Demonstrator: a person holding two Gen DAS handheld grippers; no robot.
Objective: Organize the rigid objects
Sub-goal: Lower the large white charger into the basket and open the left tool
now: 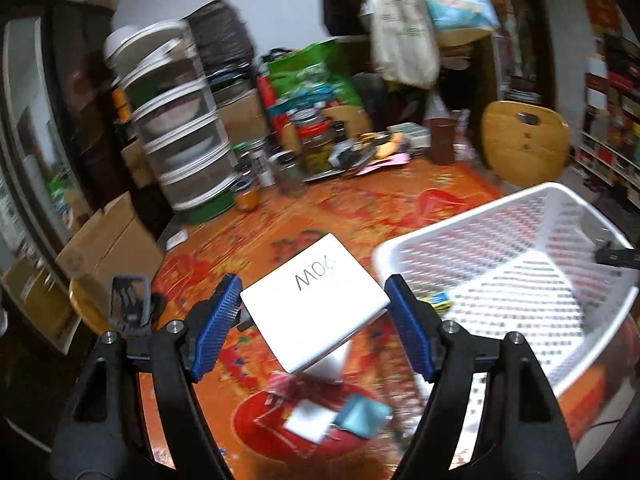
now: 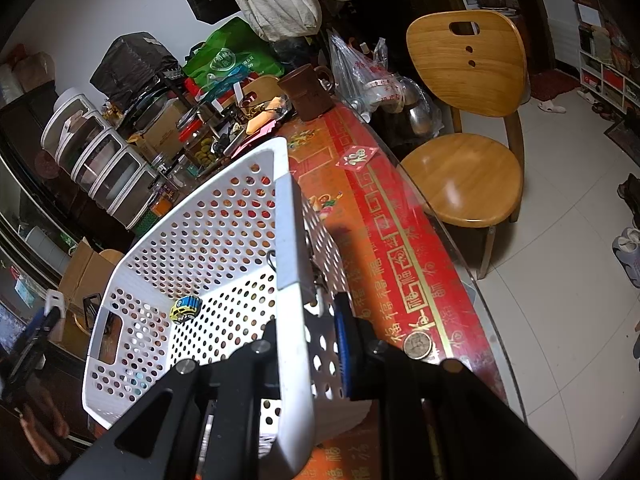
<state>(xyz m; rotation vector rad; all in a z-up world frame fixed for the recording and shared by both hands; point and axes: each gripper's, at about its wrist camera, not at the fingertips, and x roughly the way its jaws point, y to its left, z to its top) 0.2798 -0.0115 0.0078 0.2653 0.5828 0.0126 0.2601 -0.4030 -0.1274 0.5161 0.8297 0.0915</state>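
A white box (image 1: 316,304) printed with "90W" hangs tilted above the orange-red tablecloth, and my left gripper (image 1: 312,286) is shut on it, its blue pads (image 1: 218,320) pressing two opposite sides. To the right of the box stands a white perforated basket (image 1: 520,240). My right gripper (image 2: 308,328) is shut on the basket's rim (image 2: 286,220), the wall running between its fingers. Inside the basket lies a small yellow and blue toy car (image 2: 184,309).
A red item with cards (image 1: 312,420) lies on the cloth under the box. Stacked clear containers (image 1: 176,120), jars and bags crowd the far side of the table. A brown mug (image 2: 306,92), a coin (image 2: 417,346) and a wooden chair (image 2: 468,80) are to the right.
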